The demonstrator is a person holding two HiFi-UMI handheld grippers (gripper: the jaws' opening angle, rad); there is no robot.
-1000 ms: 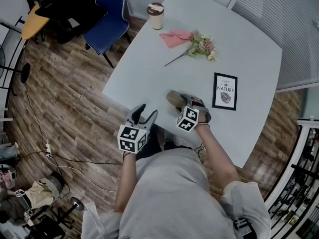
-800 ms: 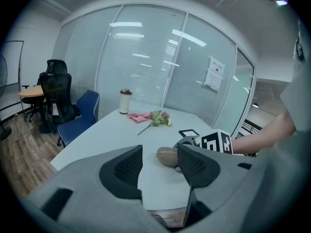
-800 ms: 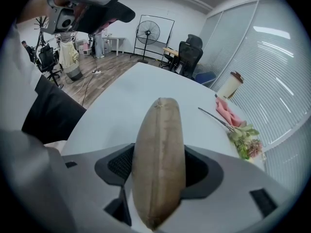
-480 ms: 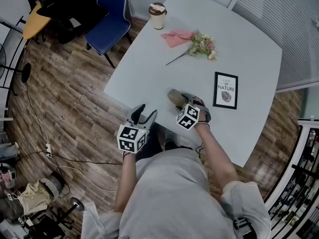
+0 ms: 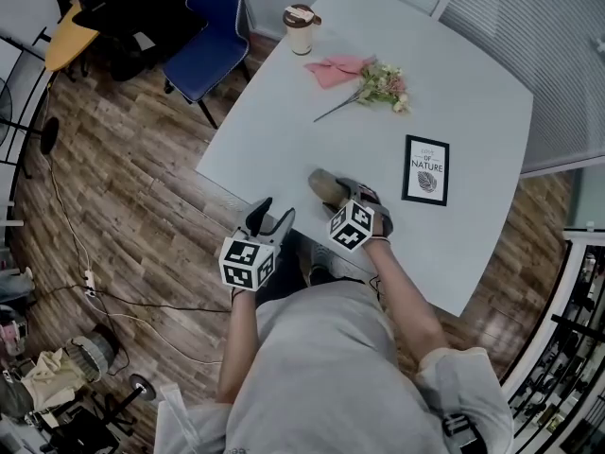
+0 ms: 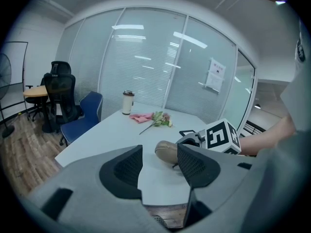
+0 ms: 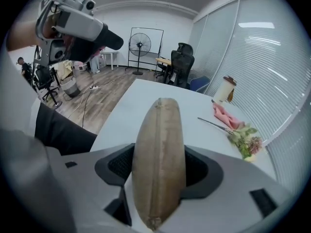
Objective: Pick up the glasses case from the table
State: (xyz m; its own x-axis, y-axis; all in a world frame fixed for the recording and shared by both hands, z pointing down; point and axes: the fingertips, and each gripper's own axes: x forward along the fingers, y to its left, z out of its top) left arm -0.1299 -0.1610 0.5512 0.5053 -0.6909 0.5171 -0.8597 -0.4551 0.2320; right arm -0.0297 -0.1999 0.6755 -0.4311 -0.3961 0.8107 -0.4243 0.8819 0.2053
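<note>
The right hand-held gripper (image 7: 159,166) is clamped on the tan glasses case (image 5: 325,185), low in the middle of the head view near the white tabletop's (image 5: 284,130) front edge. The case is closed, its seam facing that gripper's camera. Whether it touches the tabletop cannot be told. The left hand-held gripper (image 6: 158,171), lower left of the case, has its jaws apart with nothing between them. At the top stands a lidded paper cup (image 5: 301,18), contents hidden, near a pink napkin (image 5: 336,68) and flowers (image 5: 383,84).
</note>
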